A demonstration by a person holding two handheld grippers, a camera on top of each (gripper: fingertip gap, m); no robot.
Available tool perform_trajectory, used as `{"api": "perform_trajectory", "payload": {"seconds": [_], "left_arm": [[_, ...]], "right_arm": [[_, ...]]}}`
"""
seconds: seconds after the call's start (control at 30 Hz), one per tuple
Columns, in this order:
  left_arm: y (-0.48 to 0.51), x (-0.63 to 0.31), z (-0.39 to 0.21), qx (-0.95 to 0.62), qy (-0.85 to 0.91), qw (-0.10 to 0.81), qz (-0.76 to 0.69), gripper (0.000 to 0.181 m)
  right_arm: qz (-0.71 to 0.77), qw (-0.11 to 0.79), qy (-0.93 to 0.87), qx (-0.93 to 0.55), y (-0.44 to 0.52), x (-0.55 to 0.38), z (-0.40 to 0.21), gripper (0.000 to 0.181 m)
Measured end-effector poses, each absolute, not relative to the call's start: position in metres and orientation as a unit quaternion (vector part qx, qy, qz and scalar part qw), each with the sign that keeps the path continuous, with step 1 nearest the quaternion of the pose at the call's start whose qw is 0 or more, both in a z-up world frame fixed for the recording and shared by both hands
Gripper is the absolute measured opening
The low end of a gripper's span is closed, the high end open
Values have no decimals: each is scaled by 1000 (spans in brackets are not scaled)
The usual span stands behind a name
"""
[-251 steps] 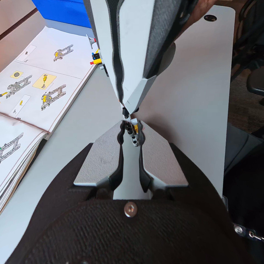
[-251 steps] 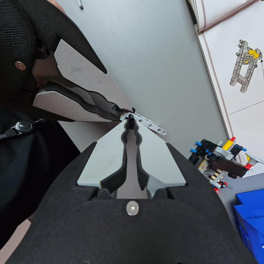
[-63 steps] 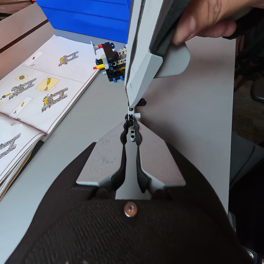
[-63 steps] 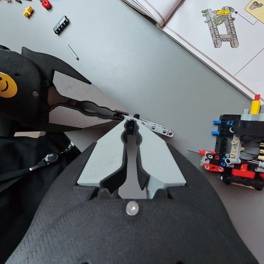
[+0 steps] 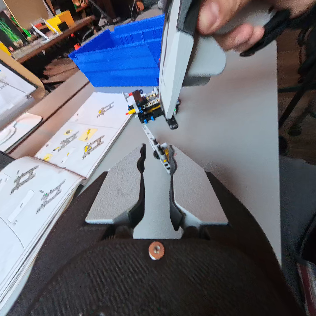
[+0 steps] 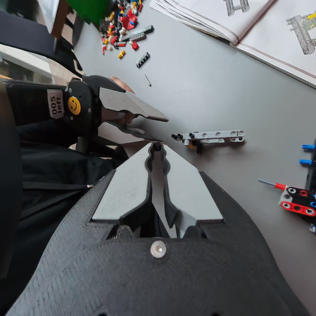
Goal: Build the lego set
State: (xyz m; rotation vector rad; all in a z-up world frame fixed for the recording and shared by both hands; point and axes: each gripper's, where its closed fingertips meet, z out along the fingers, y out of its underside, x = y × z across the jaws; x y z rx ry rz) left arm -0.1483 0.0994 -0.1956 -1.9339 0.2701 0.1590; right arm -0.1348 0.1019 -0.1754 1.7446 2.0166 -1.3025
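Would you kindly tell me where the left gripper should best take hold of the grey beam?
Probably the bare holed stretch of the grey beam, pinched across its long sides from above: it seems to lie flat on the table, and black pins crowd the end nearest the open left gripper.

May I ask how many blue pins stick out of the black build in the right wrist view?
2: upper blue pin and lower blue pin, stacked at the right edge; more may be hidden.
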Motion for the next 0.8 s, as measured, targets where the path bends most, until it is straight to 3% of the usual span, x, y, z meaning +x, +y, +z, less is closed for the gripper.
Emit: {"api": "perform_trajectory", "payload": {"seconds": [0.3,0.5,0.8], "left_arm": [[101,-130,-182,-805,116,579,60,5],[103,-130,-193,-819,76,569,0,12],[108,-136,-196,-824,22,565,-44,8]], "right_arm": [[-515,48,638,570,88,-141,-165,4],[-495,-37,648,577,90,-149,-174,4],[-515,-59,623,586,91,-154,-178,4]]}}
